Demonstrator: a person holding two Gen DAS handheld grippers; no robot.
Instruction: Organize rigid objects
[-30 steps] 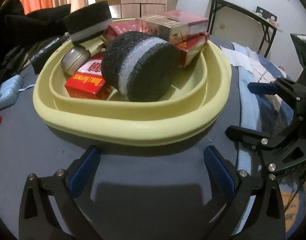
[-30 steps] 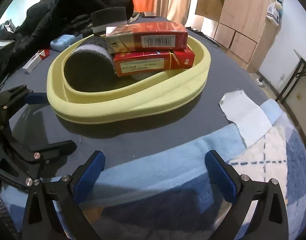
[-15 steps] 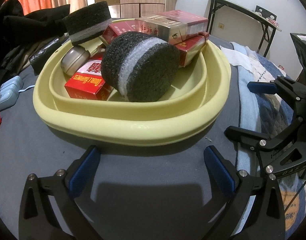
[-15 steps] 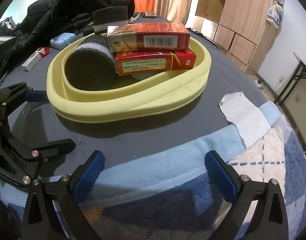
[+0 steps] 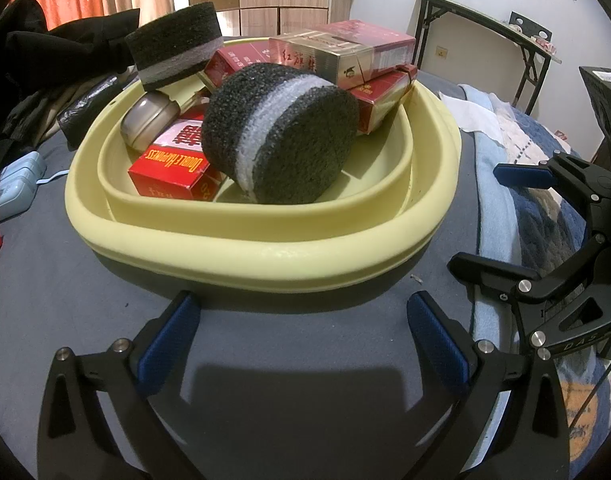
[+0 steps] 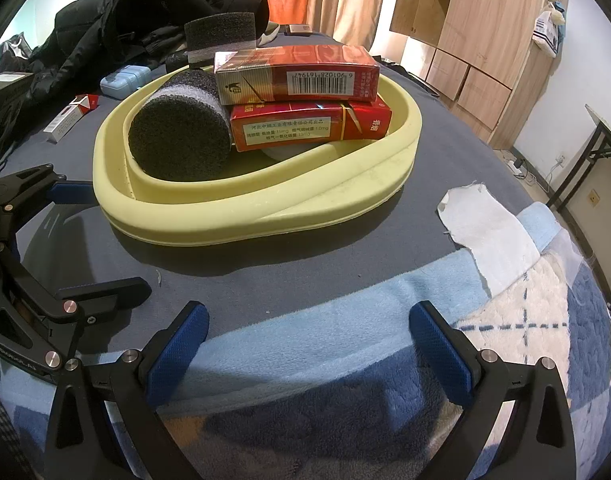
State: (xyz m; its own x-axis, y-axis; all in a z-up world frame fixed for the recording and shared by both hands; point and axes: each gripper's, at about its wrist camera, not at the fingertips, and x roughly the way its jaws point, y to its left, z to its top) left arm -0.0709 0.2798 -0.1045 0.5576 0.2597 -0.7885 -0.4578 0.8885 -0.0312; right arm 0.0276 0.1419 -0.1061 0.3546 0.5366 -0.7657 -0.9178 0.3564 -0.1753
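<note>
- The red box [image 5: 173,172] lying at the front left of the yellow basin [image 5: 265,252] carried "DOUBLE HAPPINESS" in white capitals on its side, seen upside down, with large red Chinese characters on its white top face.
- The silver-and-red pack [image 5: 341,54] on top of the pile showed the red characters "红旗渠" on its silver side.
- In the right wrist view, that same top pack [image 6: 295,76] bore a barcode with the digits "6 901028 161947", printed upside down.
- The red pack beneath it [image 6: 309,126] had a pale panel of Chinese print that included "11mg", "1.0mg" and "13mg".
</note>
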